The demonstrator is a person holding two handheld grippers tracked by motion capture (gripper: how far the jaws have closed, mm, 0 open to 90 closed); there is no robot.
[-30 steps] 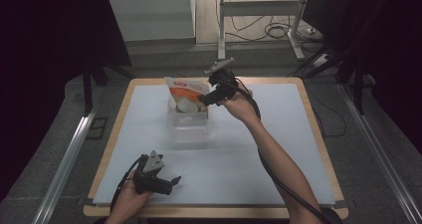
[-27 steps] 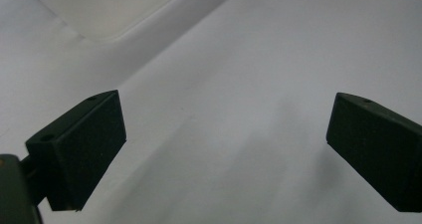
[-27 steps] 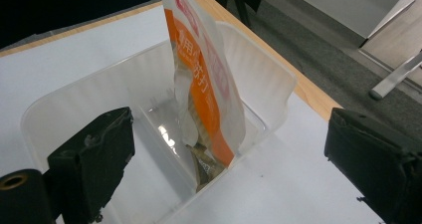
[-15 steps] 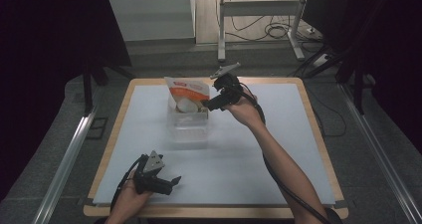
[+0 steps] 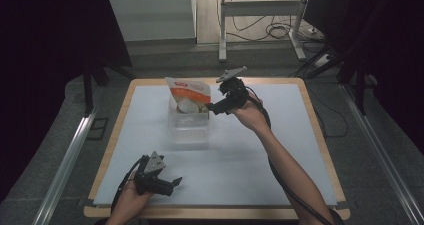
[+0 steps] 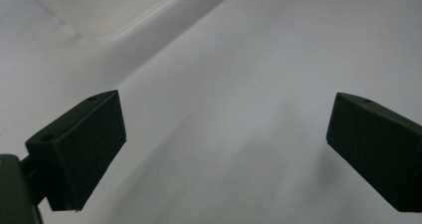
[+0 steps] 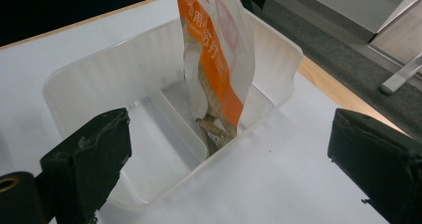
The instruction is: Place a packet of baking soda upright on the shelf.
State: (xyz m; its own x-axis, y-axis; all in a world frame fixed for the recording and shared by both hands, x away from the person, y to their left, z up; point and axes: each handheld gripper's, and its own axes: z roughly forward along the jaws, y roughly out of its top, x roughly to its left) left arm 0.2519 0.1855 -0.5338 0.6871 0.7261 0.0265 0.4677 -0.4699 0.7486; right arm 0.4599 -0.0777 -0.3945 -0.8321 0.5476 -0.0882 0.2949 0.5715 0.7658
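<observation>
An orange and white snack bag [image 5: 186, 96] [image 7: 215, 59] stands upright against the far wall of a clear plastic bin [image 5: 190, 127] [image 7: 104, 84] at the table's back middle. My right gripper [image 5: 210, 107] [image 7: 224, 169] hangs open just right of the bin, its jaws wide apart and holding nothing, a short way back from the bag. Near the front left edge my left gripper [image 5: 175, 182] [image 6: 224, 144] rests low over the white mat, open and empty.
The white mat [image 5: 270, 150] covers a wooden table [image 5: 320, 135]. Metal rails run along both sides on the floor, and a stand with cables [image 5: 270, 30] sits beyond the far edge. Open mat lies between the bin and the left gripper.
My right gripper has drawn back to the right, away from the bag, which stays standing in the bin. The left gripper has not moved.
</observation>
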